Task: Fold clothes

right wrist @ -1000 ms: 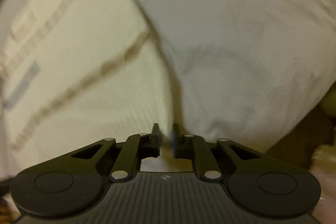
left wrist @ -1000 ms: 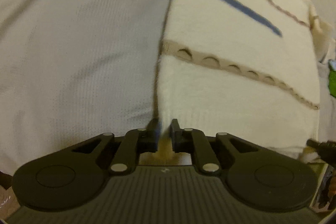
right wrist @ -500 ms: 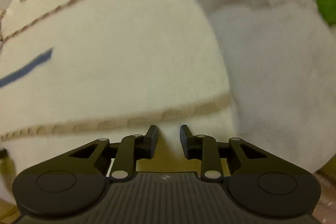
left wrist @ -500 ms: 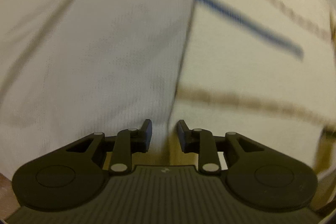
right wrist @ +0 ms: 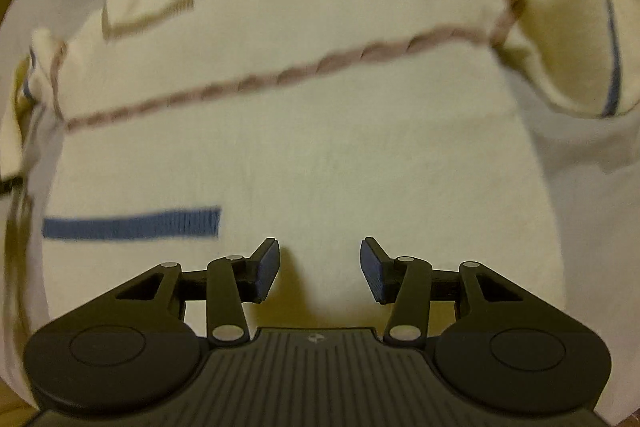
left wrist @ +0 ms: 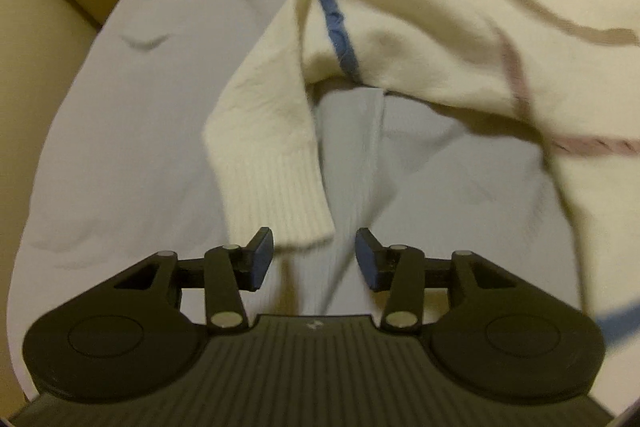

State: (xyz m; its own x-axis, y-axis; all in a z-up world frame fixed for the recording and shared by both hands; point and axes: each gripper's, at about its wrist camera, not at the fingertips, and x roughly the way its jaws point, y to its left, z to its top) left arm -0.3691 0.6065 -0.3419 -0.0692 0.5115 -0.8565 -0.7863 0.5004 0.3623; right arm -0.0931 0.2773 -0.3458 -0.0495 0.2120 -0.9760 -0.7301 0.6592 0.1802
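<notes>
Cream knit sweater with blue and brown stripes (left wrist: 448, 39) is spread on a pale grey-white sheet (left wrist: 132, 115), apparently laid flat so folding can be started. Its ribbed cuffed sleeve (left wrist: 276, 163) is draped toward the left claw (left wrist: 315, 259), whose jaws are parted with nothing held, the cuff edge lying just ahead of them. The right claw (right wrist: 319, 269) is likewise spread and empty, poised over the sweater body near a short blue stripe (right wrist: 132, 223). A sleeve fold is judged next.
</notes>
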